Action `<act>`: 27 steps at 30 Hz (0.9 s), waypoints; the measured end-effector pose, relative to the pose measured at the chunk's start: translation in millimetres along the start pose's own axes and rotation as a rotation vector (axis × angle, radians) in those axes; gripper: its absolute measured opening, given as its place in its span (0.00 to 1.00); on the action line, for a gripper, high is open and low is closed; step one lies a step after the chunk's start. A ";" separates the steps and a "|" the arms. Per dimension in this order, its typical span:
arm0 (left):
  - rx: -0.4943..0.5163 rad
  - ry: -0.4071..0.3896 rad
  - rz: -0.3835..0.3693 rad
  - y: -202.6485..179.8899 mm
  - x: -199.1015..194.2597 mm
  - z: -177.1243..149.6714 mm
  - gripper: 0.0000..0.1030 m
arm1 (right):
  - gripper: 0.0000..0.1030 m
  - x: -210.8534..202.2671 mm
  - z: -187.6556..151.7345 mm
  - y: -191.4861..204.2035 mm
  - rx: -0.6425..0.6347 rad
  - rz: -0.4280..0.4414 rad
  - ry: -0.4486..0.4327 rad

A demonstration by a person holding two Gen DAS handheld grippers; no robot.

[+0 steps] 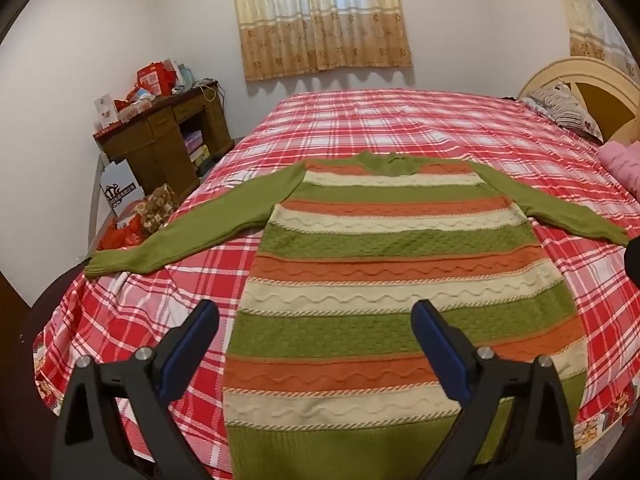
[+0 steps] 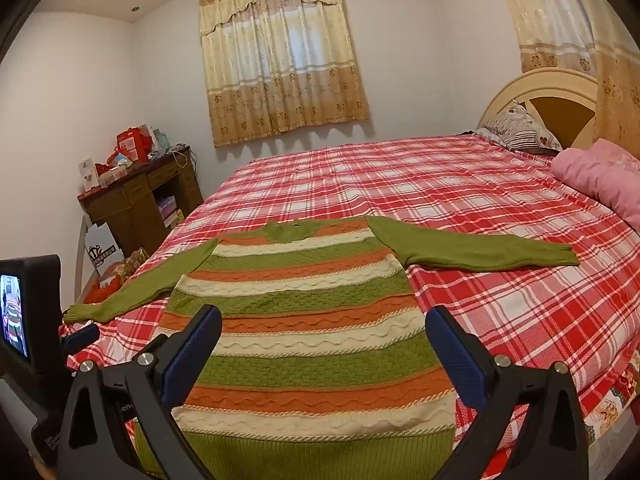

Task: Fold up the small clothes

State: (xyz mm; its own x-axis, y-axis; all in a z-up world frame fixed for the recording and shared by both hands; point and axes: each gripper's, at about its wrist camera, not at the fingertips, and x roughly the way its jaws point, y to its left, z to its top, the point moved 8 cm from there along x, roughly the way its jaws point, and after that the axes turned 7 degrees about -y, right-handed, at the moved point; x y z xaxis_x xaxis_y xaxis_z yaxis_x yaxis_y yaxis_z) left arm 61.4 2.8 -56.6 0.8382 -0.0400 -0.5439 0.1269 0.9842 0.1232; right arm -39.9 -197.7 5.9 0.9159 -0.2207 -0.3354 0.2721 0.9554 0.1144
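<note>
A knitted sweater [image 1: 400, 272] with green, orange and cream stripes lies flat on the bed, collar far from me, both green sleeves spread out to the sides. Its hem reaches the near edge of the bed. My left gripper [image 1: 316, 320] hangs above the lower half of the sweater, open, with nothing between its blue pads. In the right wrist view the same sweater [image 2: 312, 320] fills the middle, and my right gripper [image 2: 324, 328] stands open over its lower part, also holding nothing. The left gripper's body and camera screen [image 2: 24, 316] show at the left edge.
The bed [image 1: 400, 128] has a red and white plaid sheet. A pink quilt [image 2: 600, 176] and a patterned pillow [image 2: 520, 124] lie by the headboard at the right. A brown desk [image 1: 160, 140] with boxes and bags stands left of the bed.
</note>
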 end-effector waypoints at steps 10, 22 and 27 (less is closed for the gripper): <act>-0.003 0.002 -0.004 0.3 0.1 0.0 0.96 | 0.99 4.9 -6.2 -0.9 -0.010 -0.015 0.013; -0.003 0.007 -0.008 -1.5 -0.2 -2.0 0.96 | 0.99 7.9 -9.0 -2.2 -0.016 -0.028 0.033; -0.001 0.004 -0.011 -3.0 -0.4 -1.1 0.96 | 0.99 11.5 -12.2 -5.2 -0.013 -0.044 0.044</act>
State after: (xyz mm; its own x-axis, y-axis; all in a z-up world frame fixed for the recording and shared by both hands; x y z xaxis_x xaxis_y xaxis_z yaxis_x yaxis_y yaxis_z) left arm 60.1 0.0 -57.6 0.8345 -0.0503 -0.5487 0.1356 0.9840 0.1159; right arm -34.4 -202.8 -10.0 0.8891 -0.2542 -0.3806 0.3078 0.9476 0.0860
